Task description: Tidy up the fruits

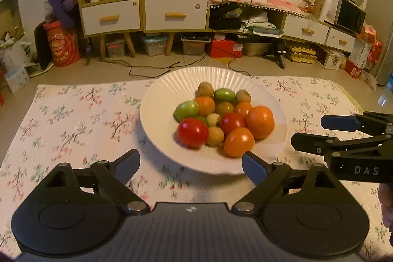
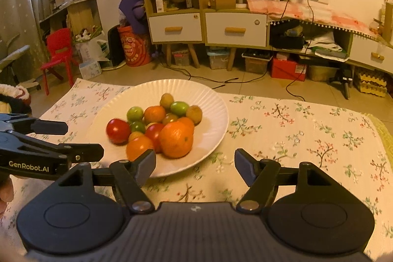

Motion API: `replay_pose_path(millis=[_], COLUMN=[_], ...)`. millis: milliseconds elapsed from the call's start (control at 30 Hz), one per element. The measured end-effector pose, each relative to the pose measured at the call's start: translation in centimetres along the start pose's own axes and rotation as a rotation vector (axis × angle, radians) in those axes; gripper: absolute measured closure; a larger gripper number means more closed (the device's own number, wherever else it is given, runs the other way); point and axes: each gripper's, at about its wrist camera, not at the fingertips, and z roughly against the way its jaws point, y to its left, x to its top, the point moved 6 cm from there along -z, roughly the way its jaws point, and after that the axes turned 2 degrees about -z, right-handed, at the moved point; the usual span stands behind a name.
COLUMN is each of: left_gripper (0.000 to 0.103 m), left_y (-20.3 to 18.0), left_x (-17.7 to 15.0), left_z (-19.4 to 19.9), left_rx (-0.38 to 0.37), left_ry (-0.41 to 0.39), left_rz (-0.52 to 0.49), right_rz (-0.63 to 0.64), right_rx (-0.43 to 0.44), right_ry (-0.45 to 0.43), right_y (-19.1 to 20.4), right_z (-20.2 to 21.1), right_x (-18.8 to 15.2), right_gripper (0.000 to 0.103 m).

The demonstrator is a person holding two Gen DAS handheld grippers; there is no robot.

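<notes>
A white ribbed plate on the floral cloth holds a heap of small fruits: red tomatoes, oranges, green fruits and brownish ones. My left gripper hovers open just short of the plate's near rim, nothing between its fingers. My right gripper is open too, at the plate's near right edge, and also holds nothing. Each gripper appears in the other's view: the right gripper at the right edge, the left gripper at the left edge.
The floral cloth covers the table, with bare cloth on both sides of the plate. Beyond the far edge are tiled floor, cables, a shelf unit with white drawers and a red chair.
</notes>
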Motion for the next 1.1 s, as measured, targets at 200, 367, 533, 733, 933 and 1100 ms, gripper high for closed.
replay_pose_path(millis=[200,367,533,733,933,1100], left_gripper=[0.011,0.006,0.006,0.006,0.006,0.006], left_y=[0.3,0.1,-0.2,0.5,1.0,0.9], left_x=[-1.3,-2.5,-4.0,-5.4,-5.6,-5.9], left_z=[1.7,3.6,5.0,5.5,5.3,5.2], left_rx=[0.054,0.107,0.11,0.145,0.164,0.154], left_ry=[0.038,0.069,0.113,0.152,0.155,0.161], left_rz=[0.024,0.028,0.062,0.107,0.144,0.149], right_rz=[-0.001,0.011,-0.013,-0.036,-0.005,0.002], right_rx=[-0.004,-0.085,-0.143,-0.169,-0.205,-0.211], right_ry=[0.03,0.047,0.087,0.115,0.11,0.121], right_y=[1.3,2.2,2.7,2.8,3.1,3.2], right_z=[1.5,3.0,4.5,5.0,4.4,4.1], right_x=[-0.9,-1.6,-3.0,-4.2,-4.1,-4.5], right_gripper=[0.025,0.015,0.004,0.001,0.001,0.001])
